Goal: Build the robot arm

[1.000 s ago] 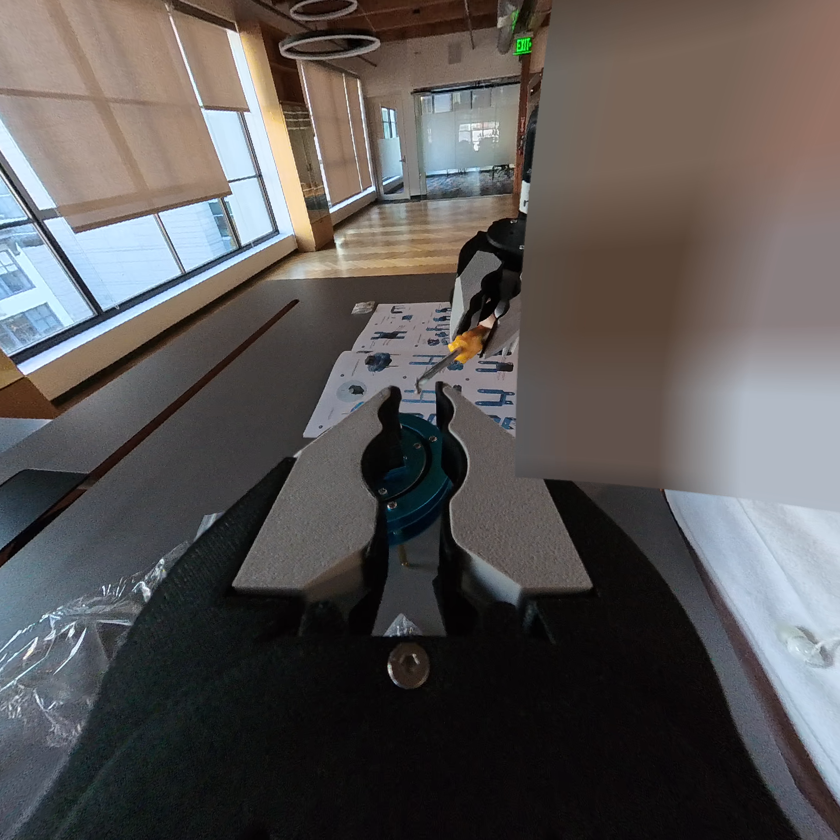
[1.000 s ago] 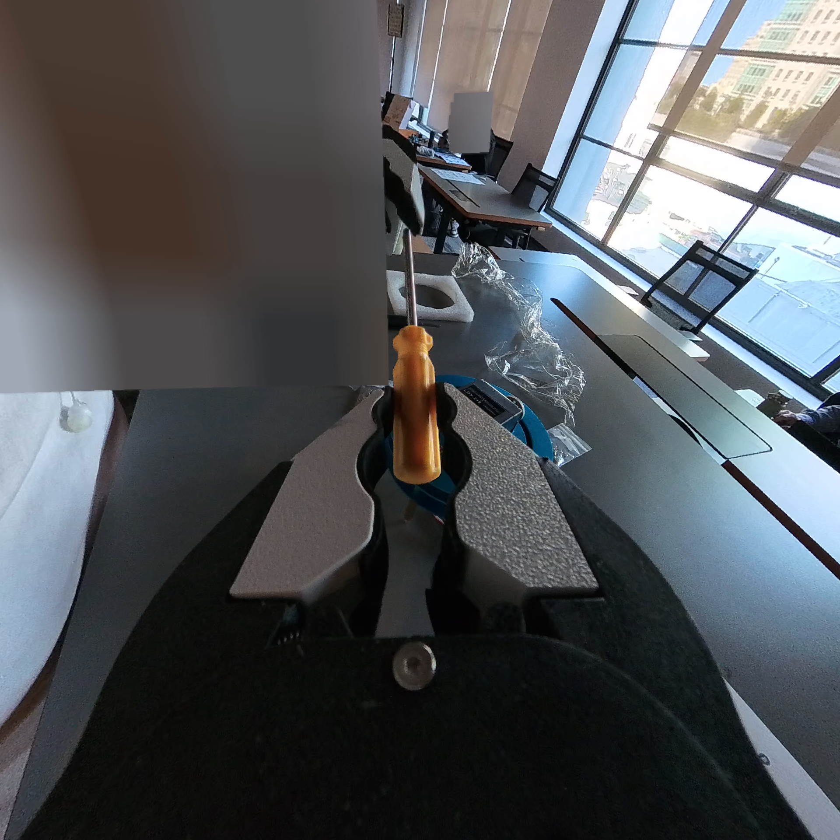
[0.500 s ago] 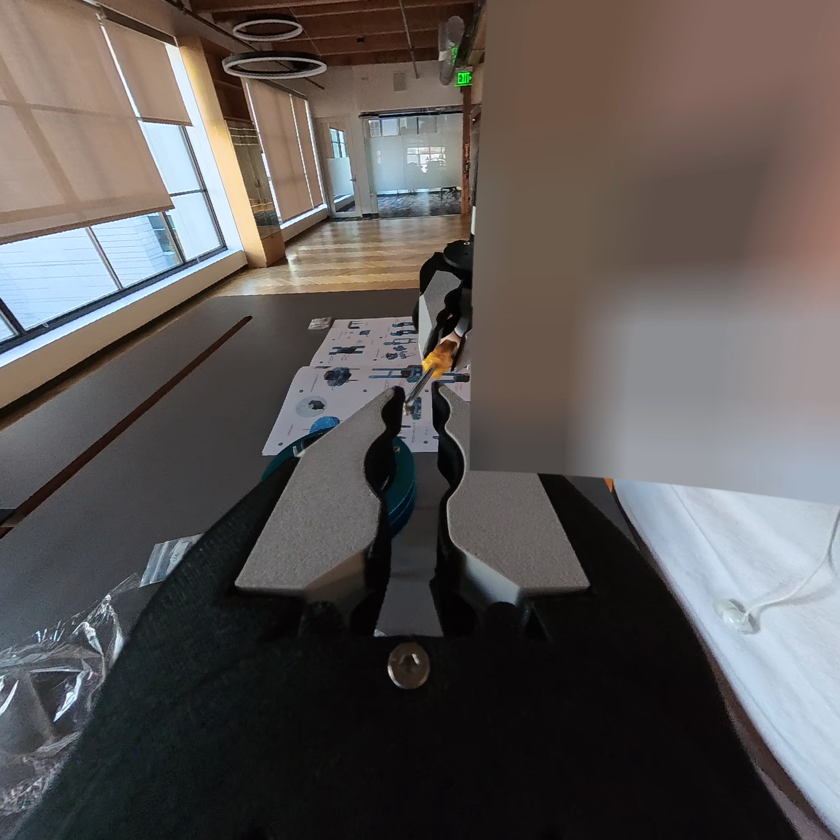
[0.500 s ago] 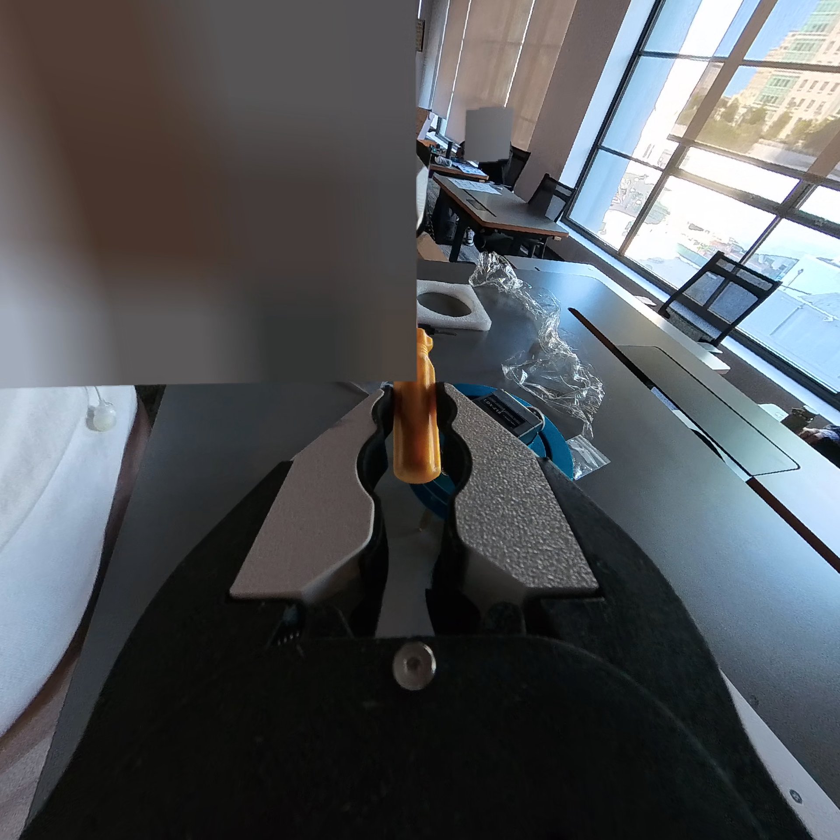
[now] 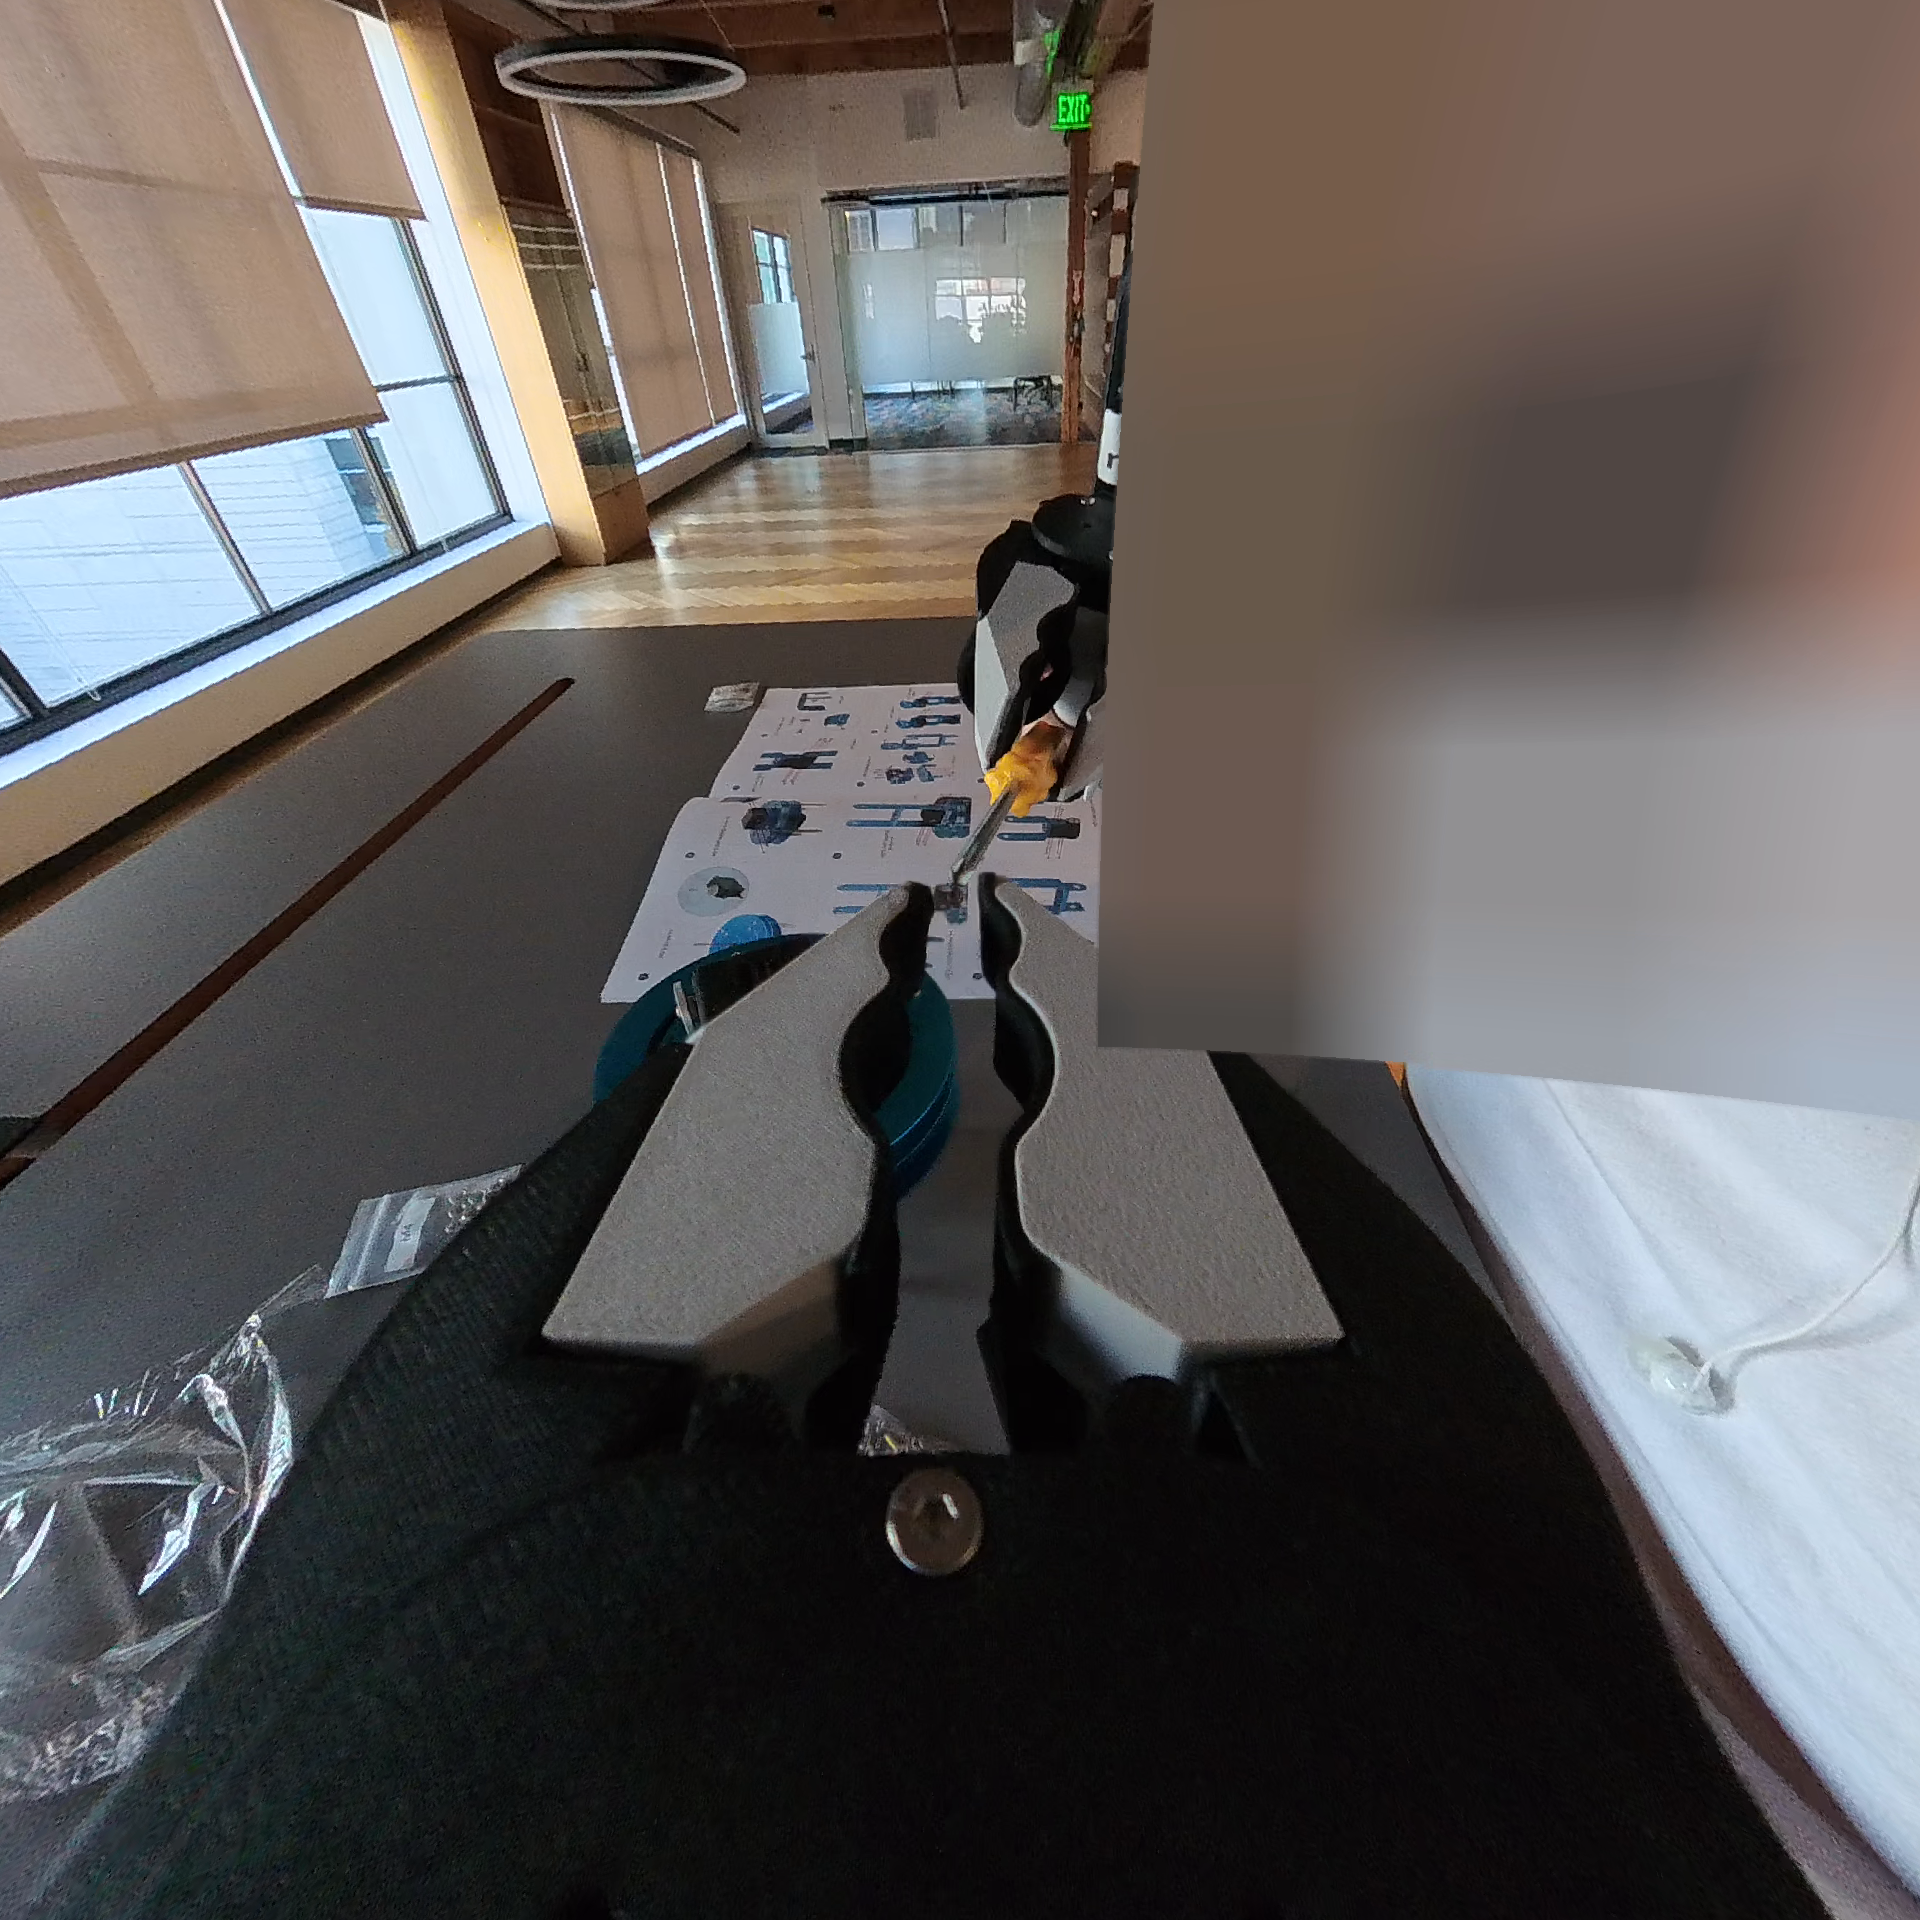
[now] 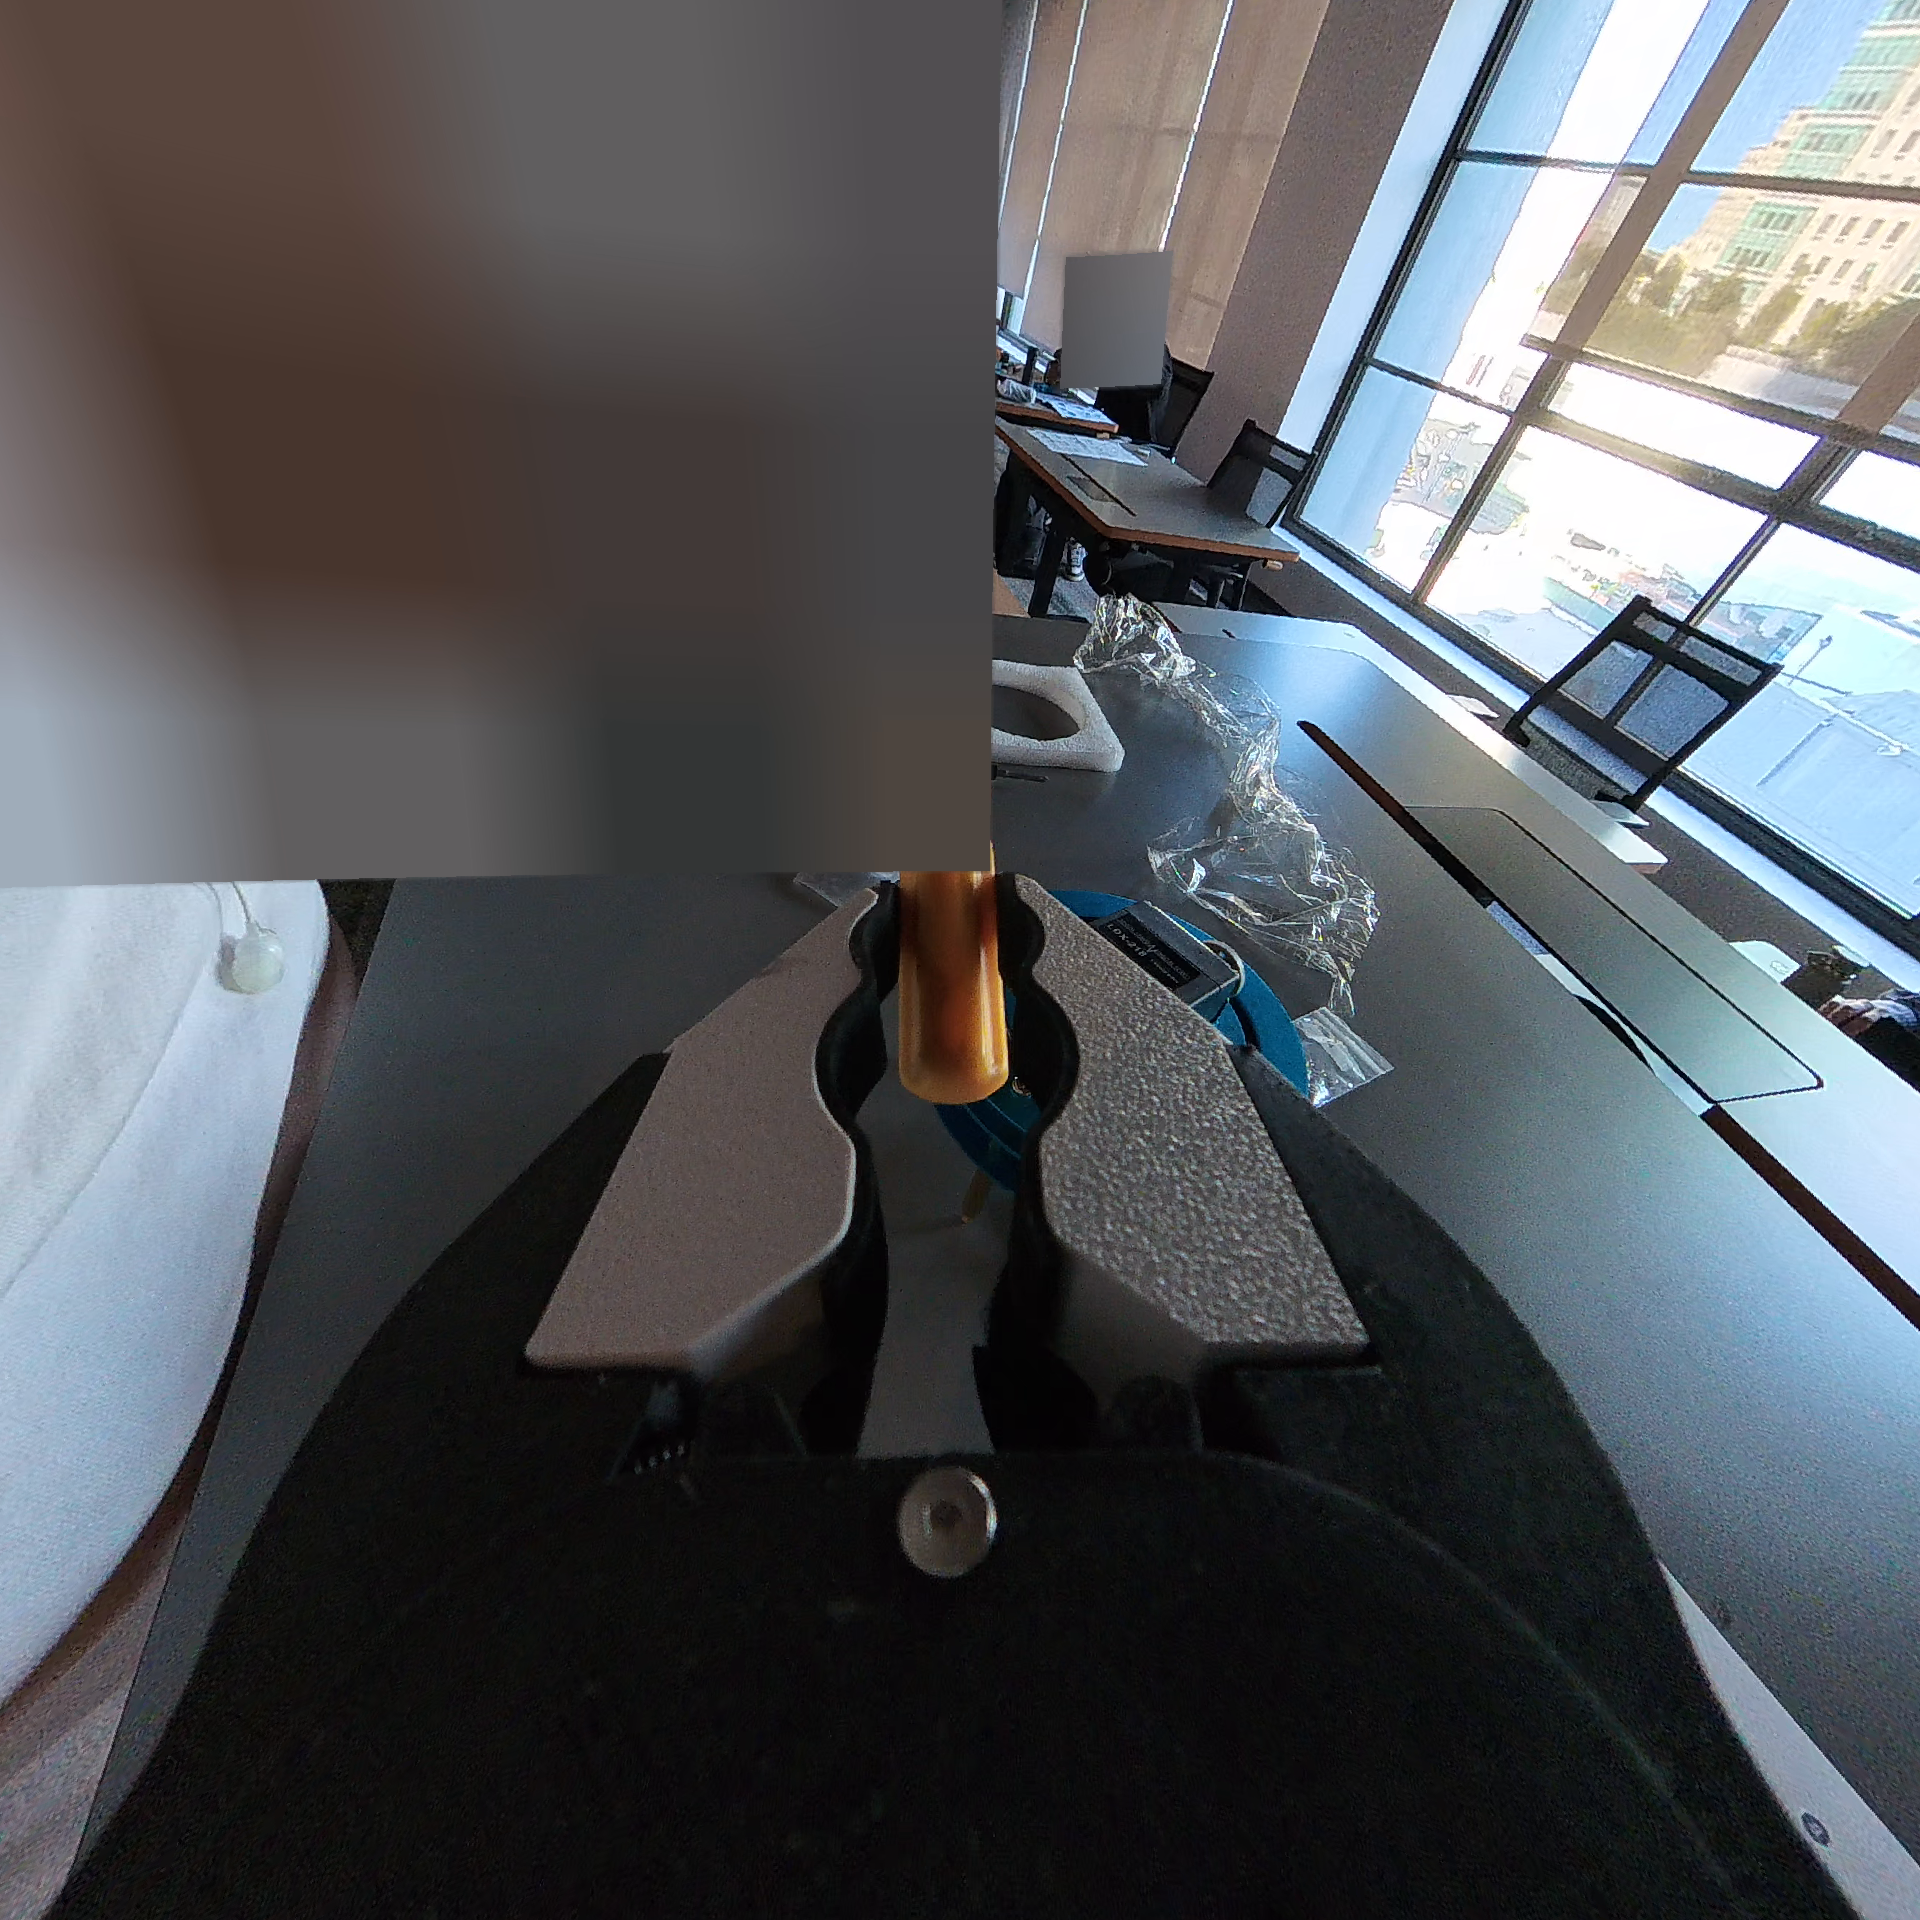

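Note:
My right gripper [image 6: 948, 904] is shut on the orange handle of a screwdriver [image 6: 951, 997]; its shaft is hidden behind a blurred patch. In the left wrist view that gripper [image 5: 1029, 717] points the screwdriver [image 5: 1013, 779] down at my left gripper [image 5: 951, 902]. The left jaws stand a narrow gap apart with a small dark part [image 5: 949, 906] between the tips, and the screwdriver tip meets it. A blue disc [image 5: 920, 1091] lies on the dark table [image 5: 312, 987] under the left fingers. It also shows in the right wrist view [image 6: 1262, 1023], with a small black box [image 6: 1174, 951] on it.
Printed instruction sheets [image 5: 831, 831] lie beyond the disc. Crumpled clear wrap [image 5: 104, 1507] and a small zip bag [image 5: 416, 1226] lie at the left. A white foam block [image 6: 1049, 717], more wrap [image 6: 1247, 831] and a bag [image 6: 1340, 1055] lie farther off. A person in white [image 5: 1714, 1299] is close.
My left gripper has shifted right off the middle of the blue disc. The screwdriver tip has come down to its fingertips. The right gripper keeps hold of the handle.

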A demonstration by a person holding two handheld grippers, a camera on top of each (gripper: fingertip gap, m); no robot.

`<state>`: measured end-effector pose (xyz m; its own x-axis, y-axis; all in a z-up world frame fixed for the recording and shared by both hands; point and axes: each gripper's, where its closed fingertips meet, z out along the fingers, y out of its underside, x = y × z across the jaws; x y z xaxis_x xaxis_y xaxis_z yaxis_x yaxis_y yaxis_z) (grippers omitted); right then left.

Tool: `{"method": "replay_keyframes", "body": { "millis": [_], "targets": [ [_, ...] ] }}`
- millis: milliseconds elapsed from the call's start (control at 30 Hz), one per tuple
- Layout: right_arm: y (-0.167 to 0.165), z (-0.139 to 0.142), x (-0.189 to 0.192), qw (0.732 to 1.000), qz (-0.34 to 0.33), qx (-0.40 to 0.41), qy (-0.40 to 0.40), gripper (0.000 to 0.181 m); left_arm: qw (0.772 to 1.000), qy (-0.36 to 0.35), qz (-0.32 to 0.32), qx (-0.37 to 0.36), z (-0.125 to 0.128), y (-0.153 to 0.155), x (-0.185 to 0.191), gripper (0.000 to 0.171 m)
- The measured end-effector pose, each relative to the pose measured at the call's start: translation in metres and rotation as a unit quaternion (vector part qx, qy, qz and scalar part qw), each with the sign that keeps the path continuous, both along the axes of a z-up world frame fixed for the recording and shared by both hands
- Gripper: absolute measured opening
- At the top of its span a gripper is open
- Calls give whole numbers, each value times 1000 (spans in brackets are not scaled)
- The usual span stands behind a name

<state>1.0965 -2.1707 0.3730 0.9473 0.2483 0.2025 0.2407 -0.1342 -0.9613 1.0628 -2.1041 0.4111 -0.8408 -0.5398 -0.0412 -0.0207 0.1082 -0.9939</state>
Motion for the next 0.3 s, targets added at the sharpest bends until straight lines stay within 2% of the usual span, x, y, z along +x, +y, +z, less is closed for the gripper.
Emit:
{"method": "replay_keyframes", "body": {
  "millis": [300],
  "targets": [
    [0,0,3,1000,-5,-1,1,17,1000,2,5,-13,3,2,2,0]
  ]
}}
